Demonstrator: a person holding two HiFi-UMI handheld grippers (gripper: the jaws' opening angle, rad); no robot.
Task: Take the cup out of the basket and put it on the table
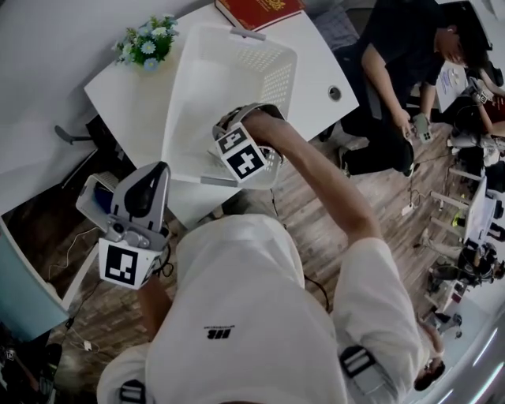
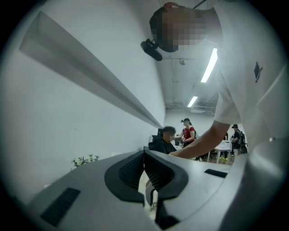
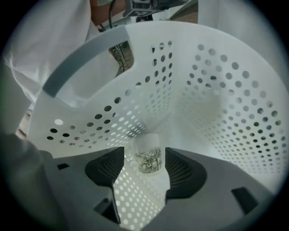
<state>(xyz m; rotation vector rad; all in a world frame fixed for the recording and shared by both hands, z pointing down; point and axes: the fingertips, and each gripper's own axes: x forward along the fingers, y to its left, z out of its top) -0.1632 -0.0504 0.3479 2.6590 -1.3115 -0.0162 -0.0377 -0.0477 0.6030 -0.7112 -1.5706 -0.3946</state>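
Note:
A white perforated basket [image 1: 197, 71] stands on the white table [image 1: 126, 99]. My right gripper [image 1: 239, 150] reaches down inside its near end; its fingertips and the cup are hidden in the head view. In the right gripper view a small glass cup [image 3: 148, 158] with a bamboo print stands upright on the basket's floor [image 3: 216, 90]. My right gripper [image 3: 143, 170] is open, with the cup between its jaws and a gap on each side. My left gripper [image 1: 150, 185] hangs off the table's near left corner, pointing level, with its pads [image 2: 135, 169] pressed together on nothing.
A pot of blue and white flowers [image 1: 147, 43] sits at the table's far left and a red book [image 1: 256, 12] at its far edge. A person [image 1: 394, 71] sits just right of the table. Wooden floor and cables lie below.

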